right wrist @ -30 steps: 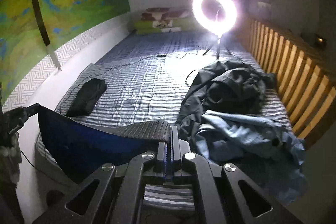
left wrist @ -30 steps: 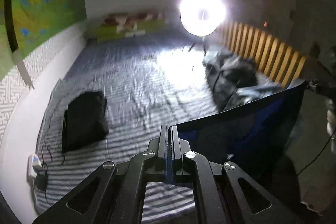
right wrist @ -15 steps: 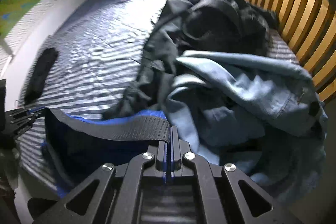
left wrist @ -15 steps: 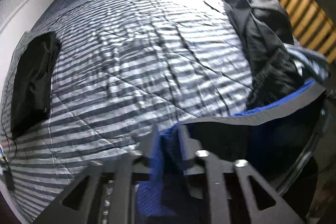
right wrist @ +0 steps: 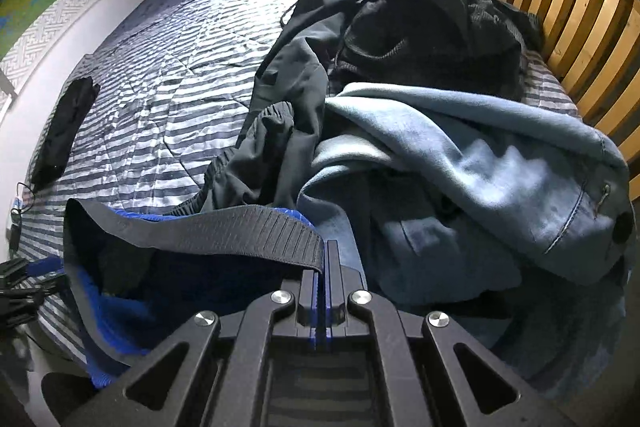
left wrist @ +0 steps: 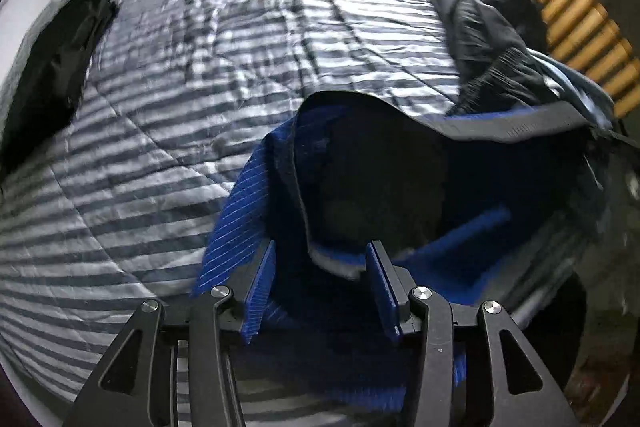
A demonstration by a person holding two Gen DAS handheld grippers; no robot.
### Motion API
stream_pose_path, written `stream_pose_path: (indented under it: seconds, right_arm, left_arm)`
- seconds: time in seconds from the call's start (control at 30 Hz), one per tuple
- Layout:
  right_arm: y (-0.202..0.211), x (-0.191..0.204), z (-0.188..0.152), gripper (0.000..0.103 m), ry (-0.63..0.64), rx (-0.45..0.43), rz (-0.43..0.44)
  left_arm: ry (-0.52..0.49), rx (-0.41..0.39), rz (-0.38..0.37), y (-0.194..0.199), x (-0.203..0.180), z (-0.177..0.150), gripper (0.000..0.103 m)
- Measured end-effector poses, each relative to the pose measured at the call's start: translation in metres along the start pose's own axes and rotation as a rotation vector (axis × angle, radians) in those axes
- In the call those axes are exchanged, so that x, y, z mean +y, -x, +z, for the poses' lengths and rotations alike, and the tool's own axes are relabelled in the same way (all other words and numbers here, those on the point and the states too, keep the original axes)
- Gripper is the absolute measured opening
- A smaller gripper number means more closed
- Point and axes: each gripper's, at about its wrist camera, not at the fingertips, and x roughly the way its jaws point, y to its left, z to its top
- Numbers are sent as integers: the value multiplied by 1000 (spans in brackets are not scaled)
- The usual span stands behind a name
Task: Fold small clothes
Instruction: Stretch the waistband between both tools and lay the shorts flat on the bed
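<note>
A blue pair of shorts with a dark elastic waistband lies slack at the near edge of the striped bed. My left gripper is open, and a fold of the blue fabric sags loose between its fingers. In the right wrist view my right gripper is shut on the end of the waistband. The band runs left from it over the blue cloth. The left gripper shows at that view's left edge.
A heap of dark garments and a light blue sweatshirt fills the right side of the striped bedcover. A folded black garment lies at the far left. Wooden slats border the right. A cable and plug sit at the left edge.
Both grippers dropped from mid-air toward the bed with the shorts. The left gripper went from shut on the waistband to open; the right stayed shut on it.
</note>
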Motion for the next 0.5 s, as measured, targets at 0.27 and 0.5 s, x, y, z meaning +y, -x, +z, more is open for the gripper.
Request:
stream_pose_path:
  seconds: [0.27,0.5]
  right_arm:
    - [4,1,-1,2,33,1,-7]
    - [31,4,-7,2,32,-15,52]
  left_arm:
    - [-8,0,85,-12,3,2,2]
    - [-88,-132,152,104,31,-10,2]
